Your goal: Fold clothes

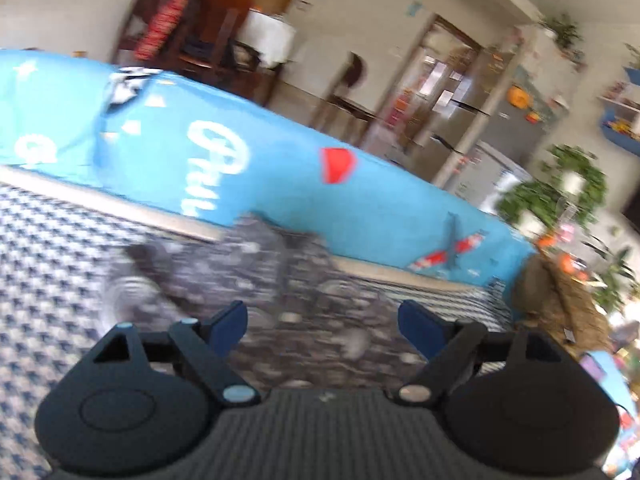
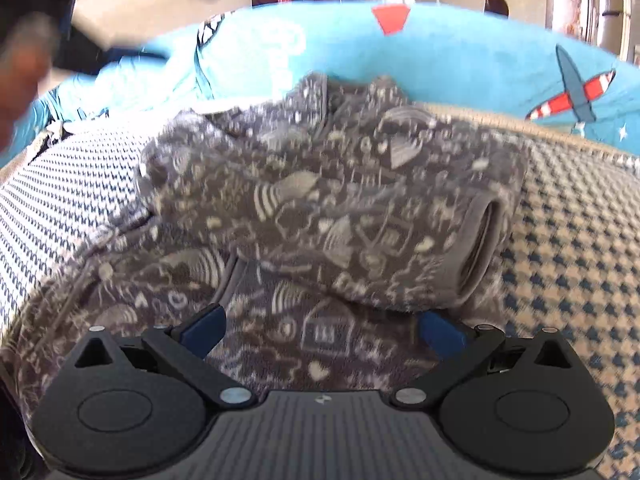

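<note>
Grey patterned garment [image 2: 320, 208] lies on the houndstooth cover [image 2: 580, 240], one cuffed part doubled over, edges still loose; left gripper [image 1: 323, 322] and right gripper [image 2: 322, 330] hover spread wide, holding nothing.

Checked bedcover [image 2: 580, 248] (houndstooth) carries grey garment [image 2: 328, 216].

Grey white-doodled garment [image 2: 328, 200], navy-and-tan houndstooth cover [image 2: 572, 240], turquoise airplane-print blanket [image 2: 480, 68].

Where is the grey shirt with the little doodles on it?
The grey patterned garment lies bunched on the checked cover, in front of the open right gripper, with the blue airplane blanket behind it.
</note>
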The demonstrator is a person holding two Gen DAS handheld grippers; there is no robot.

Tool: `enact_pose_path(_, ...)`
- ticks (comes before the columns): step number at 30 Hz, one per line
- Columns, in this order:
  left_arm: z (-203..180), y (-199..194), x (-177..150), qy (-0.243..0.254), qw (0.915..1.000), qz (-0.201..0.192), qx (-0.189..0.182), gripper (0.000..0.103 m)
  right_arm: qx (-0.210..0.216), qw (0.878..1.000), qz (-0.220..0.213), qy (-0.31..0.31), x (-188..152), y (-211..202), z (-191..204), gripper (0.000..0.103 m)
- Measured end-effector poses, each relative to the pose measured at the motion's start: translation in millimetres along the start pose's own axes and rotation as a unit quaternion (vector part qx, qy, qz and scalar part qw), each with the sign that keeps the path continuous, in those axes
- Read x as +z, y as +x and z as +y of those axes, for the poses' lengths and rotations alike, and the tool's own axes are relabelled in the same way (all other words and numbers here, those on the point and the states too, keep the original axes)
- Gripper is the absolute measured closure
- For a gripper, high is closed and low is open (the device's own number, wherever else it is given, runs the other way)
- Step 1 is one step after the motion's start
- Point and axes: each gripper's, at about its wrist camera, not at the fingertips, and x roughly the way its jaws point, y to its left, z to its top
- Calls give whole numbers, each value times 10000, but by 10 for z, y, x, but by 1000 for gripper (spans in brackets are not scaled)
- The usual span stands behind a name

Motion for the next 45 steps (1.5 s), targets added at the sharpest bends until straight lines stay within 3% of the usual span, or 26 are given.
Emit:
enact_pose_path(3, 403, -20, -20, -299, 9975, -254, 585, 15, 88, 9993, -310, -171, 72, -122, 27, 0)
enact_pose_path(8, 819, 26, -98, -609, 9883, -328, 1362, 14, 172, 9972, -623, -383, 214, -308, 44, 0)
enact_pose_path(12, 934, 86, -108, -778, 9848, -268, 1531, 13, -102, 9966, -800, -137, 288, -361, -93, 0)
enact_pose_path(20, 973, 242, -104, -797, 9798, -246, 1815, 8, 22, 9943, -807, 696, 386, -277, -284, 0)
enact_pose_path(26, 1065, 332, -63, -918, 9825, -245, 1600, 7, 204, 9940, -913, 566, 519, -122, -104, 0)
enact_pose_path(33, 1133, 537, -3, -851, 9886, 27, 1242, 7, 378, 9955, -688, 524, 647, 192, 123, 0)
enact_pose_path(40, 1197, 735, 44, -757, 9912, 289, 1045, 8, 905, 9939, -408, 481, 671, 356, 352, 0)
enact_pose_path(43, 1238, 830, 66, -775, 9912, 420, 985, 15, 1129, 9927, -301, 293, 651, 404, 502, 0)
enact_pose_path(45, 1266, 903, 80, -796, 9912, 538, 910, 28, 1233, 9920, -251, 124, 631, 434, 605, 0)
